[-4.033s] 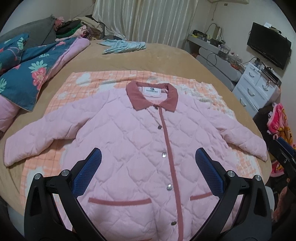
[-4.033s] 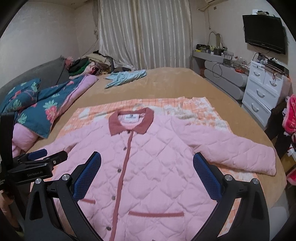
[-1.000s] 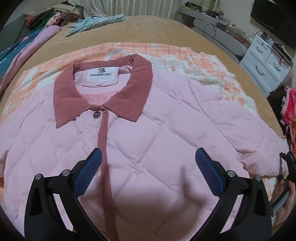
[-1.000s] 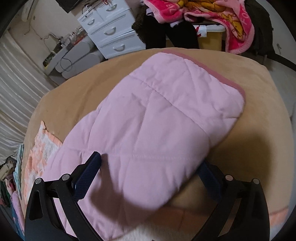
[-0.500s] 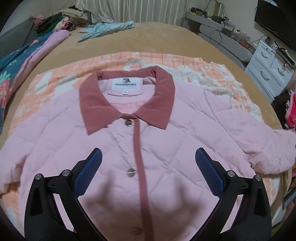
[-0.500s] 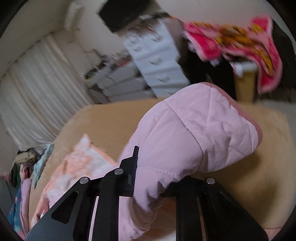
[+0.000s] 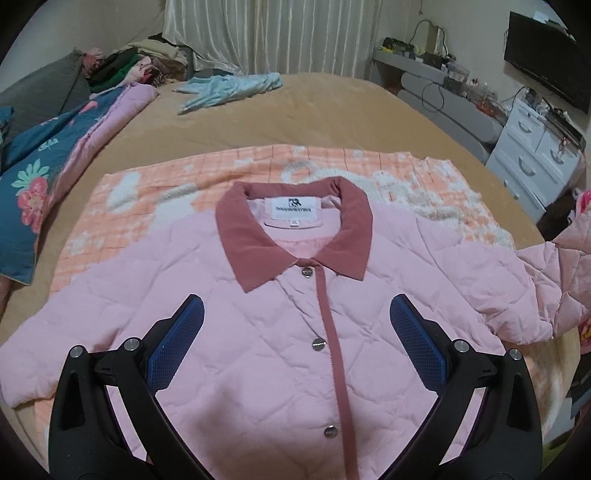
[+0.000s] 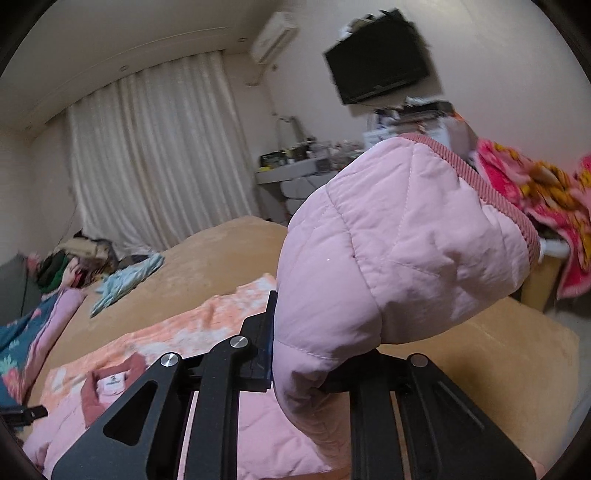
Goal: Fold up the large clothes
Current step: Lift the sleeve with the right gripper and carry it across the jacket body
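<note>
- On the bed [image 7: 332, 110], the jacket [image 7: 258, 350] lies flat, front up, buttoned.
- Right tongs [image 8: 306, 354] clamp the sleeve [image 8: 399, 251] near its cuff, raised off the bed.
- Left tongs [image 7: 295, 343] gape wide, holding nothing.
- Quilted padding looks soft, light, bulky; grip thick seams or cuffs.

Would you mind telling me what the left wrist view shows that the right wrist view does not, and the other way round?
Only the left wrist view shows the left gripper, open and empty above the pink jacket, plus the buttoned placket and the white drawers.

Only the right wrist view shows the right gripper shut on the sleeve, the cuff raised off the bed, and the air conditioner.

Both share the collar, the orange blanket, the tan bed, the curtains and the television.
</note>
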### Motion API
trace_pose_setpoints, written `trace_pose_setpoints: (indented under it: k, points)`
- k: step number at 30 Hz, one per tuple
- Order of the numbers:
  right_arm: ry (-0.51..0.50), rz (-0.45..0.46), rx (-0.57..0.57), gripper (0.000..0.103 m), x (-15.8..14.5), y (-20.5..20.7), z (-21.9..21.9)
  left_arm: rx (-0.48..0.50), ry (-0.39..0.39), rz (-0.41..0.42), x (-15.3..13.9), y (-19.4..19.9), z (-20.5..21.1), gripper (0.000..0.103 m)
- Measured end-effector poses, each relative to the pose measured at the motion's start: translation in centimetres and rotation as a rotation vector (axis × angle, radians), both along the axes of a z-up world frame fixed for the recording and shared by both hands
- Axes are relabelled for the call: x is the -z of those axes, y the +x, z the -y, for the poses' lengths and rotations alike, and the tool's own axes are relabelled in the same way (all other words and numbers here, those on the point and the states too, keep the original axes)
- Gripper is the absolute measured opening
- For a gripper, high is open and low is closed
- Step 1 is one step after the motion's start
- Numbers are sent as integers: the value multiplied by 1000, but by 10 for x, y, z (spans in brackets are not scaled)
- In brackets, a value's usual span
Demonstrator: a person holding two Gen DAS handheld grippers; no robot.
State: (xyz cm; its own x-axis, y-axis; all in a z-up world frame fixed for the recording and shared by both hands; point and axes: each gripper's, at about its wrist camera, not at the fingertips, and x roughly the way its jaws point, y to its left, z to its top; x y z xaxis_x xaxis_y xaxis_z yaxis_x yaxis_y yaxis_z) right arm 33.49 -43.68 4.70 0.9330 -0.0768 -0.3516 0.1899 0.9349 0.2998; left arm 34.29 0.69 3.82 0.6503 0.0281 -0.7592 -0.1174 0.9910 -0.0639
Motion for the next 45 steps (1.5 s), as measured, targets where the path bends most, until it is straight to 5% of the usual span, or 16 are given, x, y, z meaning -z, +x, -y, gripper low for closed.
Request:
trace_pose_setpoints:
  k: [17,45]
  points:
    - [-152,43,-212,15,-72,2,-105,14,-97,75,-50,-41,-45,95]
    - [-315,8,-456,15,-70,2,-262,-109,-249,82,-35,-71,-142,95]
